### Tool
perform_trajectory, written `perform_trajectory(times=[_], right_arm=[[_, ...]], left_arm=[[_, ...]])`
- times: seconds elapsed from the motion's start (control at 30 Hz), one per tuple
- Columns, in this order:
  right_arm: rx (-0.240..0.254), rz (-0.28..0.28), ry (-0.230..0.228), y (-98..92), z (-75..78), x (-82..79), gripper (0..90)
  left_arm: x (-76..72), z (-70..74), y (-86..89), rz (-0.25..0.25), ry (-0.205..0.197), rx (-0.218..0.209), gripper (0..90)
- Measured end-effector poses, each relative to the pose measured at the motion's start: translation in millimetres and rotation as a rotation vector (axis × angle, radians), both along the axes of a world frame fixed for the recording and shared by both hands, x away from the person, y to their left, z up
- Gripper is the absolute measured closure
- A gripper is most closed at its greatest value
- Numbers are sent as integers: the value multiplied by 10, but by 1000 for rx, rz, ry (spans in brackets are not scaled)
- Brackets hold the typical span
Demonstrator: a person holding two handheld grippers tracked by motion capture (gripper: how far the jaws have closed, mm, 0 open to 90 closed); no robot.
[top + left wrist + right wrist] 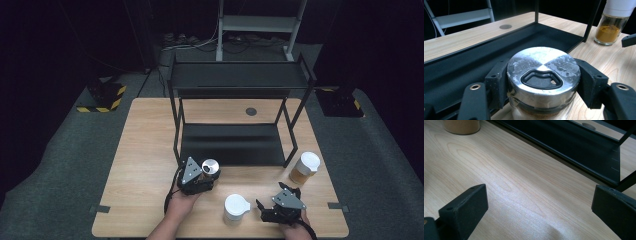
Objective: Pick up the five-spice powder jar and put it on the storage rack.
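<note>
At the near edge of the wooden table (145, 150) the left gripper (204, 175) has its fingers (497, 80) clamped on a glass spice jar with a metal lid (543, 72), one pad pressed against each side just under the lid. The jar stands upright on the table, right at the front lip of the black shelf rack (235, 82), beside the rack's left front leg. The lid is scuffed silver with a black shaker flap set into it. The right gripper (272, 202) sits low over the table at the near right, its fingers (465, 207) spread wide apart with bare wood between them. Between the two grippers stands a white-capped jar (235, 207), just beside the right gripper's fingertips but apart from them. Another white-capped jar with orange-yellow powder (304, 169) stands farther off on the right, near the rack's right front leg.
</note>
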State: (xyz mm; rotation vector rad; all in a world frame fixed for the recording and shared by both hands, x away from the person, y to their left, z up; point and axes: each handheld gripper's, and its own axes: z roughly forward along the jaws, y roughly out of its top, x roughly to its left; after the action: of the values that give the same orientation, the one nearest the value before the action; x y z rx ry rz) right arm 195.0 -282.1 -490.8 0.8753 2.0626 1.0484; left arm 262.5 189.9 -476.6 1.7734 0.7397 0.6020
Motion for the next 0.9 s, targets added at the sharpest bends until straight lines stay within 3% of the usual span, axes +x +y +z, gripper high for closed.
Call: perform_trajectory(times=[0.4, 0.9], right_arm=[[2, 1, 1, -5, 1, 2, 1], [9, 2, 3, -19, 0, 6, 1]], left_arm=[[-15, 211, 1, 11, -27, -8, 350], [66, 522, -93, 44, -27, -3, 350]])
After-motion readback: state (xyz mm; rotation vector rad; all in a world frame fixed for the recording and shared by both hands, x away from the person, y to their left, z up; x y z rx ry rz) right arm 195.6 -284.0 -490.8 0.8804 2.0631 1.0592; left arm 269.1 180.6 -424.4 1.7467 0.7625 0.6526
